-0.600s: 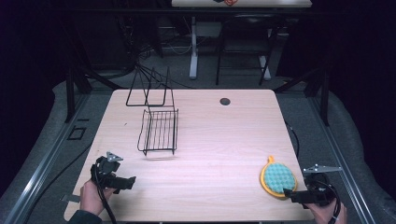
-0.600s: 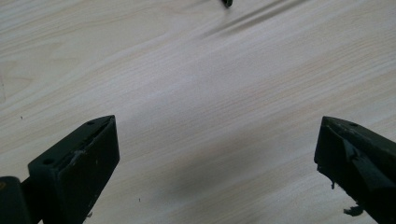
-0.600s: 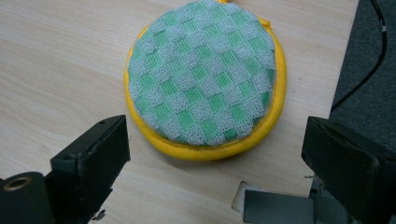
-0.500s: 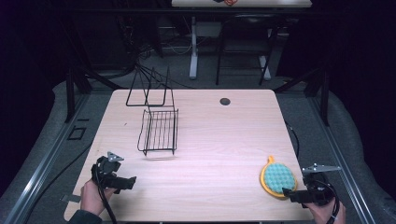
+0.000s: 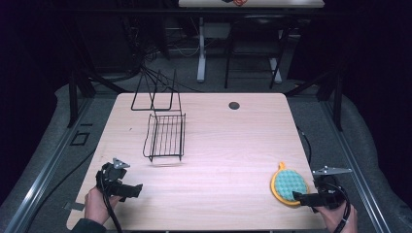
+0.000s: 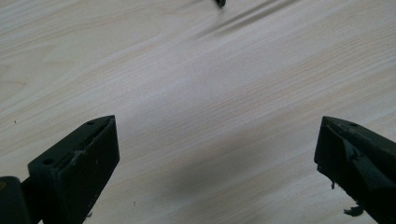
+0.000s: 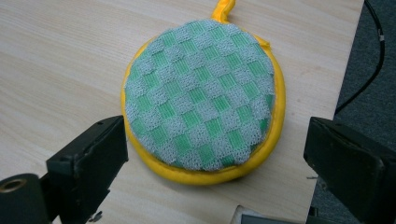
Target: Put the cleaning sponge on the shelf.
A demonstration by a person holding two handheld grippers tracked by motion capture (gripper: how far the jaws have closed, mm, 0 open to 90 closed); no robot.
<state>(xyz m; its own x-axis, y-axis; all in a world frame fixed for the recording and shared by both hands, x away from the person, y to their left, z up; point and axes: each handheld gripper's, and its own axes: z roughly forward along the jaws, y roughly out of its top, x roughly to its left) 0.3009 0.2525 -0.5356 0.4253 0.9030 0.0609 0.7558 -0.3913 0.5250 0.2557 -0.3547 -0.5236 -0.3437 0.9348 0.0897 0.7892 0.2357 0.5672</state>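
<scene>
Here the right gripper (image 5: 297, 197) sits at the near right corner of the pale wooden table (image 5: 228, 145), its jaws spread wide on either side of the round yellow-rimmed scrubbing pad with a green-and-white checked mesh face (image 7: 201, 100); since the frames half a second back it has edged slightly closer, so the pad's near edge now lies just between the tips, which suggests a grasp being lined up. The pad lies flat near the table's right edge, its yellow loop pointing to the far side. The left gripper (image 5: 132, 190) rests at the near left, jaws likewise apart over bare wood, unchanged. Farther off, left of centre, a black wire rack (image 5: 165, 136) lies flat, a second black wire frame (image 5: 154, 92) standing behind it. Nothing blocks the pad.
</scene>
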